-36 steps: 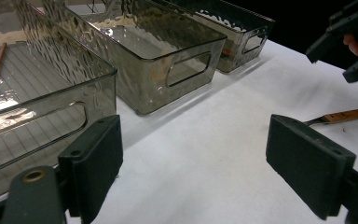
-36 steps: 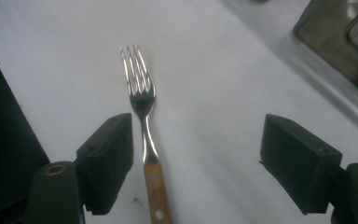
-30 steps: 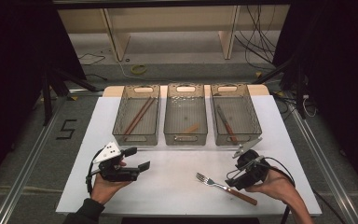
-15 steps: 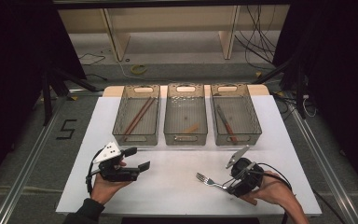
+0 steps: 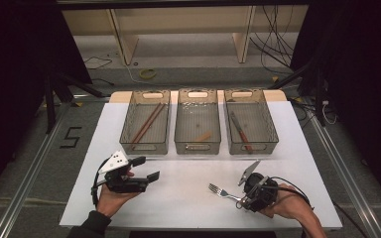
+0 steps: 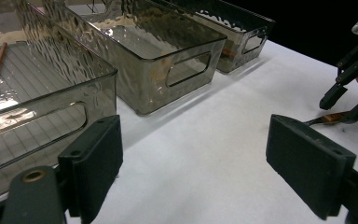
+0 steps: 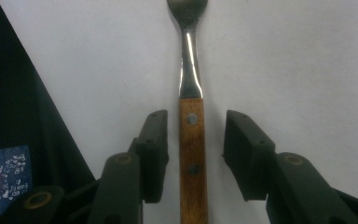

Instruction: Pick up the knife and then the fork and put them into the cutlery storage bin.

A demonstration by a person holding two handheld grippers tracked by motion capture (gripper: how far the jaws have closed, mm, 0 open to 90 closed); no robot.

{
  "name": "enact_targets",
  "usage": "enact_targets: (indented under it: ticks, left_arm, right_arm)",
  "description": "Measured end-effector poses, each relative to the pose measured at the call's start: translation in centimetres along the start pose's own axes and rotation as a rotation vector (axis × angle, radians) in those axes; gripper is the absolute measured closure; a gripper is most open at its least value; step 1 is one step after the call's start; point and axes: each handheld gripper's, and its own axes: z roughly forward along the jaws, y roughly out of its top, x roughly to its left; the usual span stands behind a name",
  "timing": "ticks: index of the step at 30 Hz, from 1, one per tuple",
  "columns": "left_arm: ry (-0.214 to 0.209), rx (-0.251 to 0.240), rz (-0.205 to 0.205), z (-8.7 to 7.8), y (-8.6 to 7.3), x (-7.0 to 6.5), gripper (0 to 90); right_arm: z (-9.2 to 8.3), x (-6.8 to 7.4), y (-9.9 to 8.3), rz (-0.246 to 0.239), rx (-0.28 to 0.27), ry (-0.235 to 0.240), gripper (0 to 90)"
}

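- The fork (image 7: 190, 121) lies flat on the white table (image 5: 188, 198), near-right, well apart from the bins.
- Handling, judged: light, rigid, steel head slippery; the wooden handle offers the better grip, close to its rivets.
- The right gripper (image 7: 193, 149) straddles that handle; its jaws have just been closing, gaps remain on both sides, nothing held yet.
- The left gripper (image 6: 191, 158) hovers wide open and empty, near-left.
- Count: one fork on the table, three clear bins (image 5: 197, 124), two chopsticks (image 5: 148, 121) in the left bin, two grippers.
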Motion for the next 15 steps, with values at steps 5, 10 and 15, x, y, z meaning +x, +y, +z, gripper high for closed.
enact_targets:
  ticks: [5,10,15]
  left_arm:
    - [-0.001,0.000,0.000,-0.02,0.01,0.00,18.2]
    - [-0.001,0.000,0.001,0.03,0.00,-0.02,18.2]
    - [-0.001,0.000,0.000,0.01,0.00,-0.01,18.2]
  right_arm:
    - [0.23,0.12,0.04,-0.018,0.018,-0.011,63.9]
    - [0.52,0.21,0.04,-0.025,0.042,-0.019,68.4]
    - [0.78,0.30,0.15,-0.051,0.050,-0.035,73.3]
